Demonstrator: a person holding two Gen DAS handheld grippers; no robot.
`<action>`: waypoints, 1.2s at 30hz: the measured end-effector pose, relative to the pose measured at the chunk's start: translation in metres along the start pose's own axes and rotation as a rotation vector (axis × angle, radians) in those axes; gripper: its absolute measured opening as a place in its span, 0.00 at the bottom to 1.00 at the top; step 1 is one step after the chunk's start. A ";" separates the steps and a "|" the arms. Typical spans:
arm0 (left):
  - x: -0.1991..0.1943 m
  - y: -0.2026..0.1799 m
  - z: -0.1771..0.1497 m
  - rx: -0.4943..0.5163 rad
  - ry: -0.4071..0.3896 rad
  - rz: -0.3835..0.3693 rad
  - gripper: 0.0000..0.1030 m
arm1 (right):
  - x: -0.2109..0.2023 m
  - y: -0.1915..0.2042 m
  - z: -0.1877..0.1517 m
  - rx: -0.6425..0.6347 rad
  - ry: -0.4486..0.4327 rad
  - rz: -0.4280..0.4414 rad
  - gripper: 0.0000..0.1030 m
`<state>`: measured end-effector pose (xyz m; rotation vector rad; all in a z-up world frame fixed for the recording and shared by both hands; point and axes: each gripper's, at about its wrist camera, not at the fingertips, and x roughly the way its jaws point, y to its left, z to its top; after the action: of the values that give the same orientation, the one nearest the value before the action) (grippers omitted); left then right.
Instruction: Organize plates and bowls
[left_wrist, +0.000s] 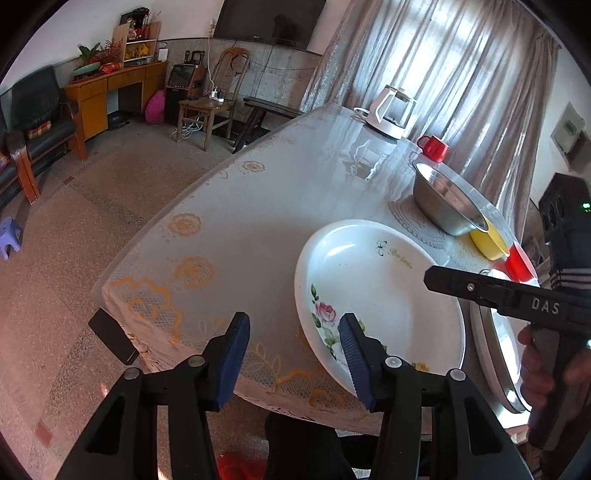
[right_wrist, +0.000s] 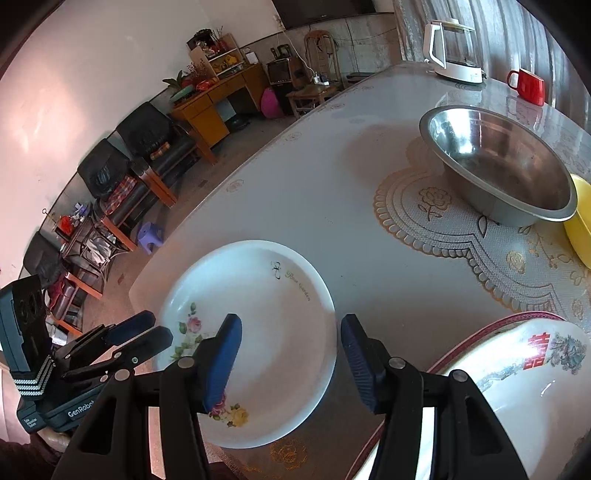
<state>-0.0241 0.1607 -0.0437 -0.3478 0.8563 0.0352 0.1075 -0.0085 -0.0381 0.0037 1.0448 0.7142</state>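
The left gripper (left_wrist: 293, 354) hangs with jaws apart and empty at the near rim of the white plate (left_wrist: 384, 295), one pad over the rim, the other over the tablecloth (left_wrist: 258, 206). The right gripper (right_wrist: 291, 356), likewise parted and holding nothing, hovers over the same plate's right side. Beyond it stand a steel bowl (right_wrist: 509, 166) and a yellow bowl (right_wrist: 581, 225); to its right lies a second plate (right_wrist: 517, 369) with red characters. Nothing looks stacked yet, so the sorting seems barely begun, with all pieces left to gather.
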 end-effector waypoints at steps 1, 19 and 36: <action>0.002 -0.001 -0.001 0.001 0.005 -0.007 0.46 | 0.003 0.000 0.001 -0.002 0.004 -0.004 0.55; 0.014 -0.020 0.002 0.037 -0.017 -0.002 0.29 | 0.023 0.020 0.009 -0.130 0.071 -0.090 0.46; 0.038 -0.024 0.026 0.051 -0.043 -0.017 0.35 | 0.027 -0.007 0.027 -0.046 0.082 -0.088 0.46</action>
<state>0.0243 0.1424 -0.0495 -0.3054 0.8101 0.0056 0.1403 0.0088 -0.0474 -0.1114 1.0999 0.6629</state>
